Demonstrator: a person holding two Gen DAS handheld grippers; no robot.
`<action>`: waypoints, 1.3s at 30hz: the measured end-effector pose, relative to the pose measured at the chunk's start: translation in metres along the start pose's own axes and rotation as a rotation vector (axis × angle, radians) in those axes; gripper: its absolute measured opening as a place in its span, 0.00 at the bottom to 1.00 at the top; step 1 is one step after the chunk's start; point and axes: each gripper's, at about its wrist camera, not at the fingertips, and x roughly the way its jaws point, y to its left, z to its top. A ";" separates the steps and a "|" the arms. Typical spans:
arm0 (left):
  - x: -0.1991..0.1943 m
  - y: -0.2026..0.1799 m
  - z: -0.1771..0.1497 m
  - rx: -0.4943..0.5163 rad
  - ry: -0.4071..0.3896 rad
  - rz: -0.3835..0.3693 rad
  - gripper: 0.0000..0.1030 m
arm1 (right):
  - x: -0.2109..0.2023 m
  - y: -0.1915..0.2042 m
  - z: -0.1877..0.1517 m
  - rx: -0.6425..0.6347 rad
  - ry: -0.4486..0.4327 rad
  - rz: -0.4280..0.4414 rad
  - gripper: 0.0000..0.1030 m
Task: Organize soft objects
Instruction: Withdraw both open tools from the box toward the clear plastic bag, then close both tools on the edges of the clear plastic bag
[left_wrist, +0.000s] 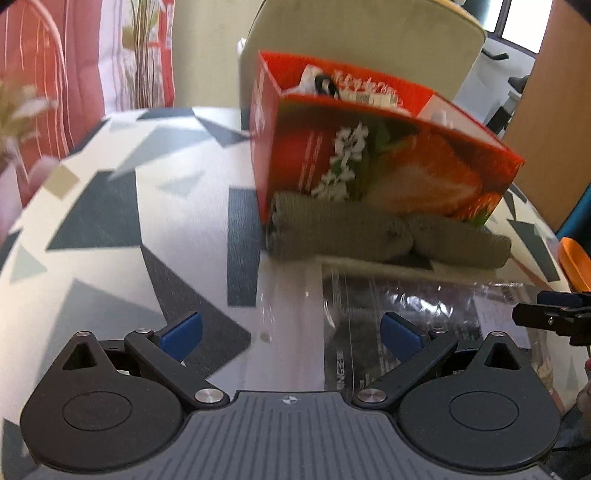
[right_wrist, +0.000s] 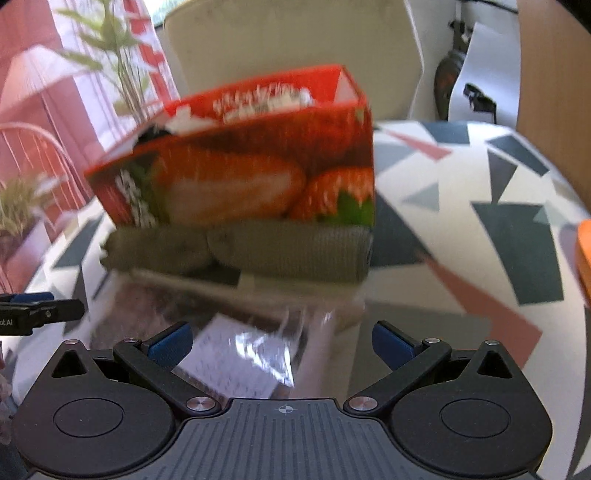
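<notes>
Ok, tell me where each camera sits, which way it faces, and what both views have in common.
Left wrist: on the left gripper, looking forward over the table at the red box and the grey rolled cloth; its open blue fingers show, and the right gripper's tip at the right edge.
Right wrist: on the right gripper, facing the same box; its open fingers show, and the left gripper's tip at the left edge.
Shared: box, cloth, clear plastic bag, patterned tablecloth.

Bright daylight, glare on the clear plastic bag (right_wrist: 258, 350), motion blur, fisheye-bent edges.
</notes>
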 end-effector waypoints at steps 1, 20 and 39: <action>0.003 0.000 -0.001 -0.006 0.006 0.002 1.00 | 0.003 0.001 -0.001 -0.002 0.010 -0.005 1.00; 0.024 0.001 -0.012 -0.017 0.074 0.020 1.00 | 0.021 -0.002 -0.014 0.047 0.075 -0.021 1.00; 0.032 -0.006 0.001 0.003 0.161 0.046 1.00 | 0.019 0.000 -0.009 0.047 0.200 -0.017 1.00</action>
